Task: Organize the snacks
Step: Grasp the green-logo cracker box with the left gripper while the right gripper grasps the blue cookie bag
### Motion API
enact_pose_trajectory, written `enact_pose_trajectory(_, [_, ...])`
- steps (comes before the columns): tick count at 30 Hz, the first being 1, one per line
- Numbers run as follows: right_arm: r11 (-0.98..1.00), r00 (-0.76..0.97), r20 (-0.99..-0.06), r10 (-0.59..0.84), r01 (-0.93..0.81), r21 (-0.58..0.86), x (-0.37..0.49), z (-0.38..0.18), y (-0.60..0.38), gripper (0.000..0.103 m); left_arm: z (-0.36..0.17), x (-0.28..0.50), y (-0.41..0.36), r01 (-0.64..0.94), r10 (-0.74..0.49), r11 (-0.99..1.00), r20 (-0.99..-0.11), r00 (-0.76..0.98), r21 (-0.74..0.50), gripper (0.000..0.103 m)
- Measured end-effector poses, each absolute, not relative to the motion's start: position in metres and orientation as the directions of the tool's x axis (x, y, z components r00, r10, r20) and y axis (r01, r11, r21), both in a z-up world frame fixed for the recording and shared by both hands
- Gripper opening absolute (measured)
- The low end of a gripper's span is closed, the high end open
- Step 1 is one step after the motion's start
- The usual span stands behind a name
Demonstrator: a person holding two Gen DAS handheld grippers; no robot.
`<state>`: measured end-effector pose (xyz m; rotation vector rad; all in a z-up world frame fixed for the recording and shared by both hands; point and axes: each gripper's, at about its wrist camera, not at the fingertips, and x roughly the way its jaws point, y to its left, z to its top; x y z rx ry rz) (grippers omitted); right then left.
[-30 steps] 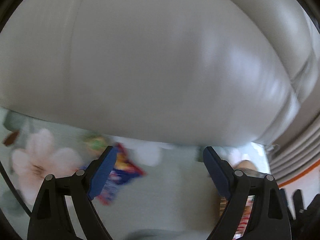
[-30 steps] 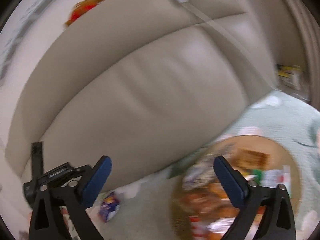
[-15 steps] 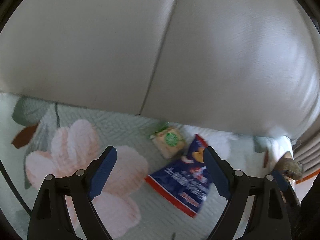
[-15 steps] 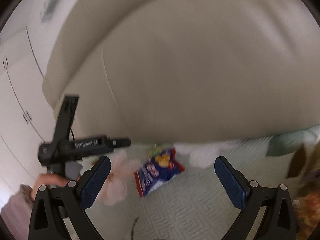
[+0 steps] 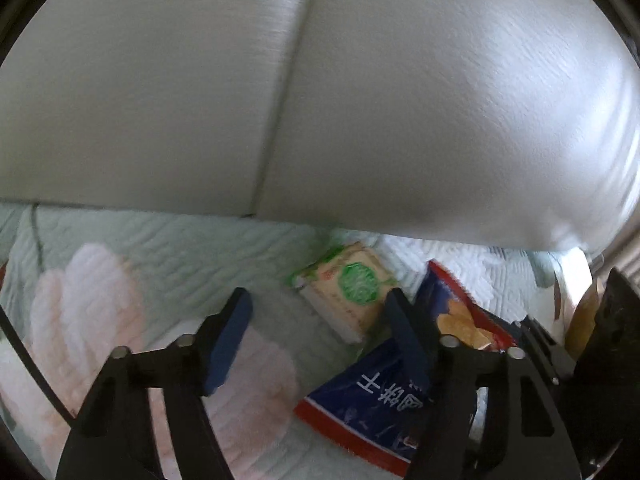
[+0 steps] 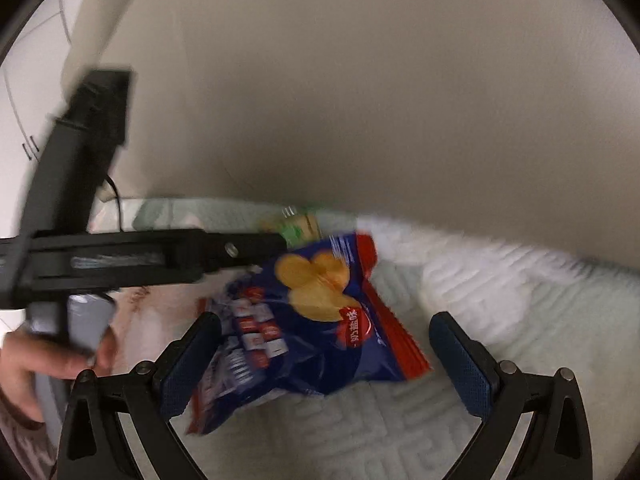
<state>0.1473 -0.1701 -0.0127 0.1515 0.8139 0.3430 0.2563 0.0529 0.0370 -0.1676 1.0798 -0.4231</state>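
- Pale sofa [image 5: 360,100] at twelve o'clock in both views, front edge low over the green flowered rug [image 5: 180,256]; risk of knocking a tool against it while reaching in.
- Blue chip bag [image 6: 312,320] flat on rug, between spread, empty fingers of right gripper [image 6: 324,356]; slick, puffy film likely to slide or crumple if pinched off-centre.
- Left gripper [image 5: 320,340] half-shut, just been closing, nothing between pads; right pad over bag's edge, so may snag the same bag.
- Small green-labelled packet [image 5: 352,288] at one o'clock of left gripper, touching bag near sofa; easily shoved underneath.
- Hand [image 6: 36,364] at eight o'clock, crowding the right tool.
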Motion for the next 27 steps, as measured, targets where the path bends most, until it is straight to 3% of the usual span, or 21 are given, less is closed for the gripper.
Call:
enact_pose_trajectory(2, [0.933, 0.655, -0.664, 0.361, -0.258, 0.252, 0.143, -0.01, -0.169, 0.093, 0.035, 0.255, 0.043, 0.281, -0.419, 0.903, -0.813, 0.405, -0.325, 0.063])
enact_pose_trajectory(3, [0.925, 0.667, -0.642, 0.38, -0.275, 0.262, 0.136, -0.008, -0.168, 0.067, 0.035, 0.255, 0.04, 0.291, -0.419, 0.902, -0.811, 0.409, -0.319, 0.063])
enact_pose_trajectory(4, [0.921, 0.67, -0.632, 0.389, -0.28, 0.27, 0.134, -0.008, -0.168, 0.064, 0.034, 0.254, 0.036, 0.3, -0.423, 0.899, -0.807, 0.413, -0.318, 0.063])
enact_pose_trajectory(7, [0.932, 0.691, -0.626, 0.362, -0.252, 0.261, 0.125, -0.007, -0.17, 0.06, 0.032, 0.253, 0.034, 0.311, -0.434, 0.893, -0.802, 0.41, -0.325, 0.063])
enact_pose_trajectory(9, [0.932, 0.698, -0.619, 0.359, -0.233, 0.279, 0.119, -0.008, -0.173, 0.059, 0.03, 0.248, 0.026, 0.345, -0.406, 0.899, -0.808, 0.427, -0.269, 0.055])
enact_pose_trajectory(12, [0.935, 0.715, -0.609, 0.344, -0.198, 0.295, 0.105, -0.009, -0.176, 0.059, 0.032, 0.244, 0.02, 0.377, -0.364, 0.906, -0.812, 0.456, -0.195, 0.052])
enact_pose_trajectory(27, [0.917, 0.736, -0.571, 0.365, -0.179, 0.355, 0.073, -0.004, -0.183, 0.059, 0.032, 0.236, 0.028, 0.349, -0.375, 0.912, -0.784, 0.495, -0.215, 0.047])
